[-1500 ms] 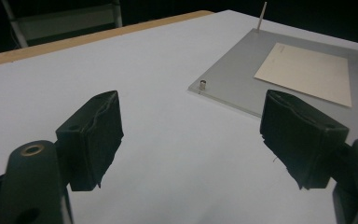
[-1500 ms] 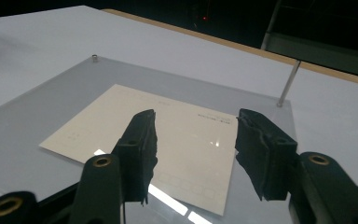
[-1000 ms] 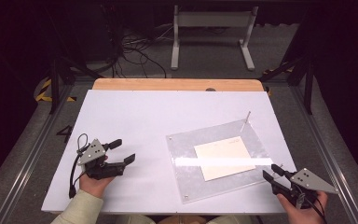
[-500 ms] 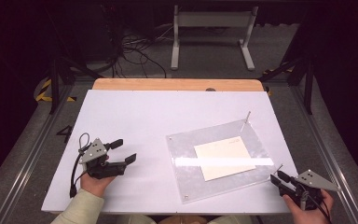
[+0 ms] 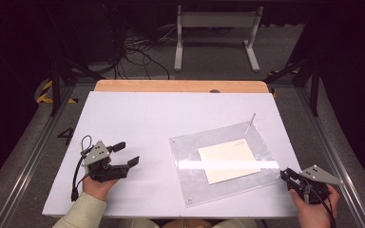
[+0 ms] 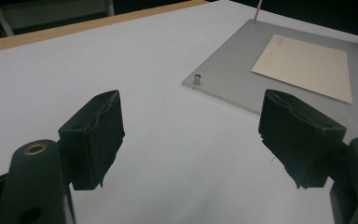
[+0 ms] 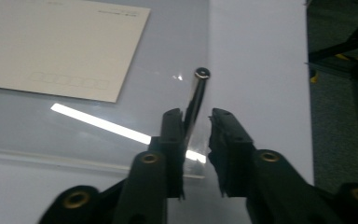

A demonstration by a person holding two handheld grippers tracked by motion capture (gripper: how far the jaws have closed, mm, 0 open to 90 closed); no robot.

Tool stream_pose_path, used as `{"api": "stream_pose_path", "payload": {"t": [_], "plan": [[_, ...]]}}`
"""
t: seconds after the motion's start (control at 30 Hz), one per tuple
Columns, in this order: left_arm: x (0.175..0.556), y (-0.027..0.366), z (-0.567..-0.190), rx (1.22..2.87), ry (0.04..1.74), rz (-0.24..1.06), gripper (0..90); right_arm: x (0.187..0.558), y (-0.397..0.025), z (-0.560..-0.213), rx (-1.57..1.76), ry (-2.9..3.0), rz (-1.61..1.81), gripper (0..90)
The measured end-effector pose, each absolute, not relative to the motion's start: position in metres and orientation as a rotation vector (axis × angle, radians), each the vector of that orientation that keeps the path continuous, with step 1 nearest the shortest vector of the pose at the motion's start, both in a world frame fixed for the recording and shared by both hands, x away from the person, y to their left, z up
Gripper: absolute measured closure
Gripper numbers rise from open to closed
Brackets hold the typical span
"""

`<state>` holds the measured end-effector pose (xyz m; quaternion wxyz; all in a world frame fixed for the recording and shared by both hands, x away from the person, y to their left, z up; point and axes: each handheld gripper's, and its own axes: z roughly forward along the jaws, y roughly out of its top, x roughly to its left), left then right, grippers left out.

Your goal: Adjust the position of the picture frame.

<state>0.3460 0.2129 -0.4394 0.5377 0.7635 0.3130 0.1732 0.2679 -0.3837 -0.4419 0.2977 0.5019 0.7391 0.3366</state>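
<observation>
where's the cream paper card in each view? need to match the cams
High view: cream card right of centre, on the clear plate, crossed by a bright glare strip.
Left gripper view: card upper right, beyond the right-hand jaw.
Right gripper view: card upper left, ahead and left of the jaws.
Shared landmark: the clear plate under the card.

Cream card (image 5: 228,160) on clear plate (image 5: 188,156), white table (image 5: 147,118).
</observation>
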Motion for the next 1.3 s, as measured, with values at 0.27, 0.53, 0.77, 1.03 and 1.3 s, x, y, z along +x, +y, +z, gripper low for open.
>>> {"api": "stream_pose_path", "payload": {"t": [0.27, 0.53, 0.77, 1.03, 1.3], "plan": [[0.346, 0.213, -0.44, 1.811, 0.756, 0.412, 22.4, 0.279, -0.381, -0.433, 1.342, 2.001, 0.89, 85.0], [0.345, 0.215, -0.44, 1.818, 0.769, 0.42, 22.3, 0.316, -0.375, -0.402, 1.211, 2.032, 0.833, 85.2], [0.344, 0.216, -0.441, 1.813, 0.772, 0.417, 22.3, 0.365, -0.354, -0.384, 1.091, 2.091, 0.808, 85.1], [0.345, 0.219, -0.441, 1.813, 0.777, 0.412, 22.3, 0.421, -0.339, -0.386, 1.076, 2.14, 0.81, 85.1], [0.348, 0.215, -0.443, 1.832, 0.797, 0.422, 24.5, 0.46, -0.34, -0.413, 1.186, 2.156, 0.849, 84.7]]}}
